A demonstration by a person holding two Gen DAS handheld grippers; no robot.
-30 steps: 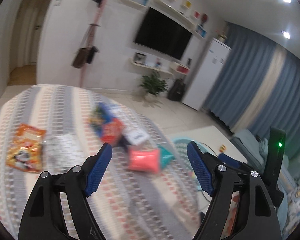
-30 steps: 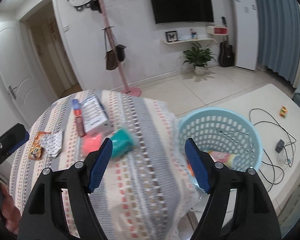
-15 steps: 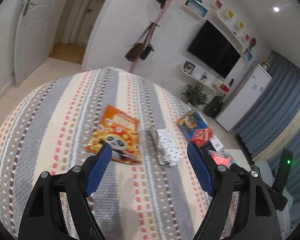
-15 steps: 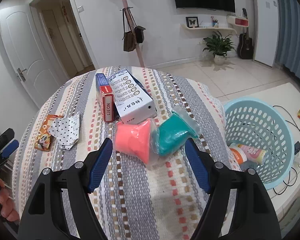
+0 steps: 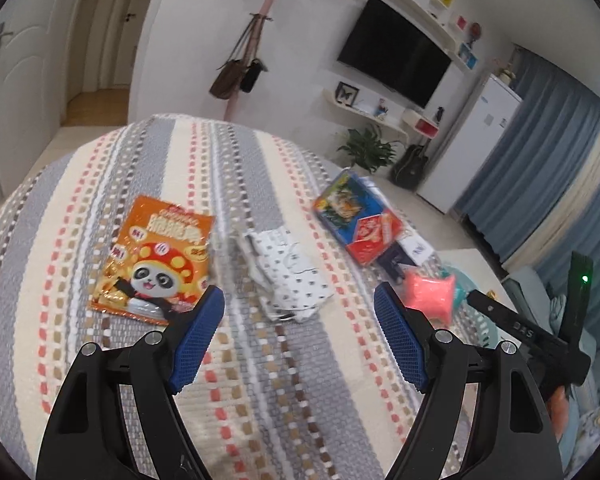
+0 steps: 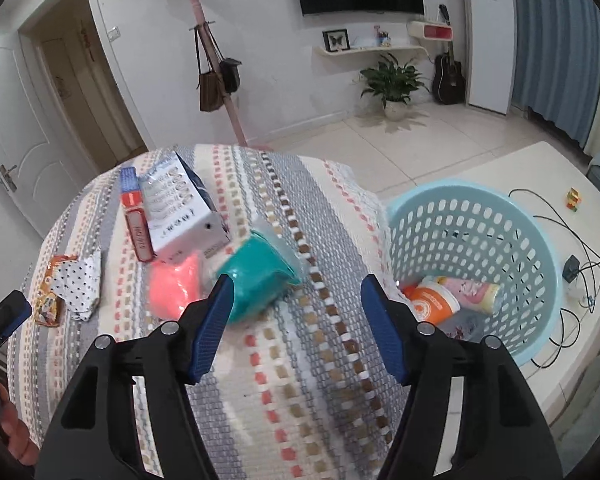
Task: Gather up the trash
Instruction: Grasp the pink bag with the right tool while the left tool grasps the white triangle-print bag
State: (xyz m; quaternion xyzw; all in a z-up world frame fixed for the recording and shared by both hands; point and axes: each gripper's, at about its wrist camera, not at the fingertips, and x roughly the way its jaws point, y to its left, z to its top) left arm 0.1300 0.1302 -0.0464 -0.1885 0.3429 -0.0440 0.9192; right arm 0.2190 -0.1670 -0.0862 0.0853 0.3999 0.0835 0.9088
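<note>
An orange panda snack bag (image 5: 156,258) and a crumpled white dotted wrapper (image 5: 288,276) lie on the striped tablecloth (image 5: 100,184), just beyond my open, empty left gripper (image 5: 298,326). A pink bag (image 6: 176,286) and a teal bag (image 6: 256,276) lie side by side; the teal one sits just past the left finger of my open, empty right gripper (image 6: 296,320). The light blue laundry basket (image 6: 540,240) stands right of the table and holds an orange-capped bottle (image 6: 436,300).
A white box (image 6: 180,208) and a red-blue carton (image 6: 134,216) lie at the table's far side. Cables (image 6: 580,248) and a small cube toy (image 6: 573,199) lie on the white surface beyond the basket. A coat stand (image 6: 216,64) stands behind the table.
The left gripper swung left from the boxes to the panda bag and dotted wrapper, then drew closer. The right gripper moved in toward the teal and pink bags, with the basket staying at right.
</note>
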